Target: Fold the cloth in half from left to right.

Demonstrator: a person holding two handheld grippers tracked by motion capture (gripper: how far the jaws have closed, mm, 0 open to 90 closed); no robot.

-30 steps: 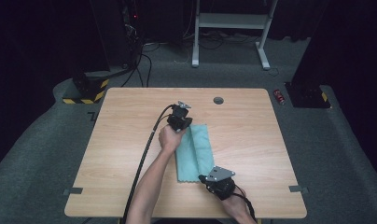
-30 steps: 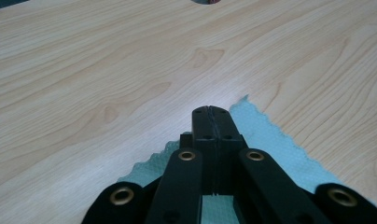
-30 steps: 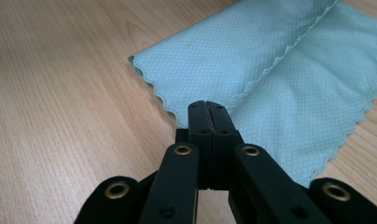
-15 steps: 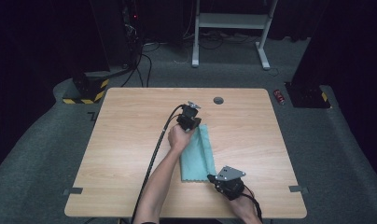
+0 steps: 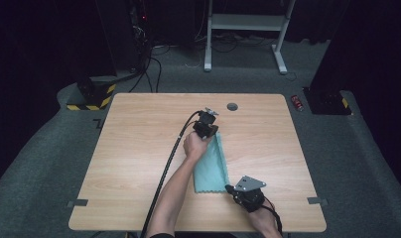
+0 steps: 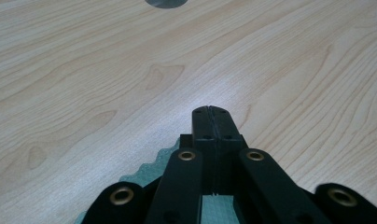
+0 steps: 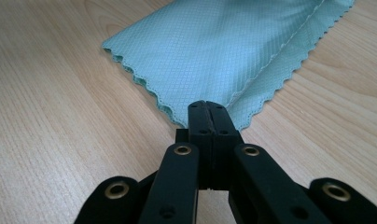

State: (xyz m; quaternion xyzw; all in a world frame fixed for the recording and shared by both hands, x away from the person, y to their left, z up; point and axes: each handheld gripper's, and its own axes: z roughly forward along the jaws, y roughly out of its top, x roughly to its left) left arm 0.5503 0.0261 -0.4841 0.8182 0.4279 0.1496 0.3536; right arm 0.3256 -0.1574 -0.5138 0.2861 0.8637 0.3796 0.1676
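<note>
**A:** What have you logged, going left to right?

**B:** Item one, the table (image 5: 139, 148): pale wood-grain laminate, rounded corners, matt; a small grey round disc (image 5: 232, 106) set flush near its far edge; the same disc shows at the top of the left gripper view, cut by the frame.

**A:** And my left tool?

**B:** Item two, left gripper (image 5: 208, 130): black, hard-edged, brass-coloured rivets on the linkage arms; a thick black cable (image 5: 168, 163) trails back along my forearm. In the left gripper view its jaws stand pressed flat together, a thin seam between them. They sit at the far end of the cloth; scalloped cloth edge shows under the linkage, but whether any cloth is pinched between the tips I cannot tell.

**A:** The cloth itself?

**B:** Item three, cloth (image 5: 211, 166): pale teal, thin woven fabric with a fine diamond-grid texture, pinked zigzag edges; folded lengthwise into a long narrow strip, two layers showing at one side in the right gripper view. It lies flat on the table, just right of centre, running from the left gripper towards my edge of the table.

**A:** Right side?

**B:** Item four, right gripper (image 5: 232, 188): same black build, a grey three-cornered plate on top; jaws closed tight, tips meeting the near corner of the cloth; the zigzag edge runs in under them; a firm hold on it I cannot confirm.
</note>
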